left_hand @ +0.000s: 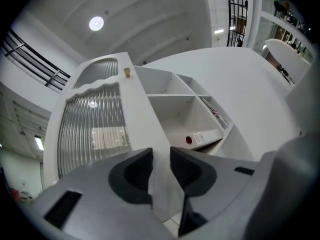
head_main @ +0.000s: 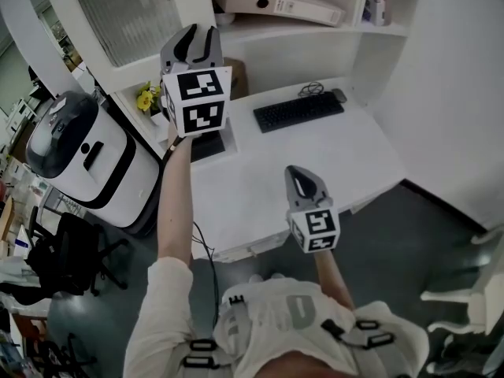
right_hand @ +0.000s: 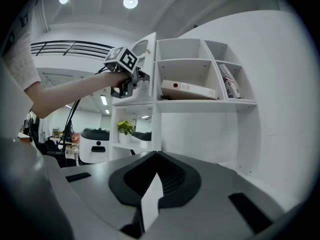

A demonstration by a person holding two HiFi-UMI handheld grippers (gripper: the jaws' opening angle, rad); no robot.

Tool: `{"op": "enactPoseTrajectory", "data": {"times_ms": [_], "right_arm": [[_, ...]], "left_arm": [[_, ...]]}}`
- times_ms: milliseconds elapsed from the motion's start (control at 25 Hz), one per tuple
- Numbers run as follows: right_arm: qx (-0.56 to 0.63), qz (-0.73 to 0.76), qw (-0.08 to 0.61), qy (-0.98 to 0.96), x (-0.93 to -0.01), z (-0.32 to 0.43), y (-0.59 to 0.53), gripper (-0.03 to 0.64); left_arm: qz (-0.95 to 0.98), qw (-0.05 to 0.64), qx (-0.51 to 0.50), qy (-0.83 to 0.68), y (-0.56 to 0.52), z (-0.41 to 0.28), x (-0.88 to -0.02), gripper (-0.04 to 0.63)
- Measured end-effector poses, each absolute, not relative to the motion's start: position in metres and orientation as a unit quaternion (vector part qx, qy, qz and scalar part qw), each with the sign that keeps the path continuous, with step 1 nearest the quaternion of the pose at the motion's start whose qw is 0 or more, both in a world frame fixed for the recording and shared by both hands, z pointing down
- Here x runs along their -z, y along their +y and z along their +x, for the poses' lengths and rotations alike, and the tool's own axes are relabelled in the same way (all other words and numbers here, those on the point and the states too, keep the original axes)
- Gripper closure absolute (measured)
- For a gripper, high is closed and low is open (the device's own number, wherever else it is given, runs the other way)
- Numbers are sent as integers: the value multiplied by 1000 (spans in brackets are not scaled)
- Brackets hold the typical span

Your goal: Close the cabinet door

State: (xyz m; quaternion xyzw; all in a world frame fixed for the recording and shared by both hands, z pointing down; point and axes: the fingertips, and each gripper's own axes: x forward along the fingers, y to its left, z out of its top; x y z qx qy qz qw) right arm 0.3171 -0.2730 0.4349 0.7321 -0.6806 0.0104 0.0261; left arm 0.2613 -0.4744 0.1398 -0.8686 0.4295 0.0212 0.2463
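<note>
The white cabinet door [head_main: 118, 14] with ribbed glass stands swung open at the upper left of the head view. My left gripper [head_main: 198, 42] is raised to the door's free edge. In the left gripper view the jaws [left_hand: 161, 166] close on that white edge of the door [left_hand: 95, 129], below a small brass knob [left_hand: 127, 72]. The right gripper view shows the left gripper [right_hand: 137, 79] at the door [right_hand: 145, 49], beside the open shelves. My right gripper [head_main: 303, 181] hangs lower over the desk, shut and empty [right_hand: 156, 156].
Inside the cabinet lies a flat binder [head_main: 276, 2] on a shelf, with books to its right. Below are a white desk [head_main: 315, 164] with a black keyboard [head_main: 298, 111], a yellow plant [head_main: 146, 98], a white rounded machine [head_main: 79, 156] and a black chair [head_main: 63, 250].
</note>
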Motion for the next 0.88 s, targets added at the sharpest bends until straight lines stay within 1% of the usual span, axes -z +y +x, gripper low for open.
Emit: {"op": "enactPoseTrajectory", "data": {"times_ms": [240, 360, 560, 720, 880], "right_arm": [[-18, 740, 29, -672, -439, 325, -275, 612], [-23, 745, 31, -666, -442, 330, -275, 612], [-27, 750, 36, -660, -446, 333, -277, 612], [-39, 755, 39, -654, -451, 338, -276, 612], [-44, 765, 49, -641, -460, 347, -273, 612]], "left_arm": [[-868, 248, -24, 429, -487, 266, -139, 491], [-879, 238, -30, 411, -486, 268, -139, 460], [-878, 246, -28, 410, -497, 273, -140, 460], [-888, 228, -38, 398, -504, 275, -139, 460], [-887, 231, -37, 398, -511, 278, -139, 460]]}}
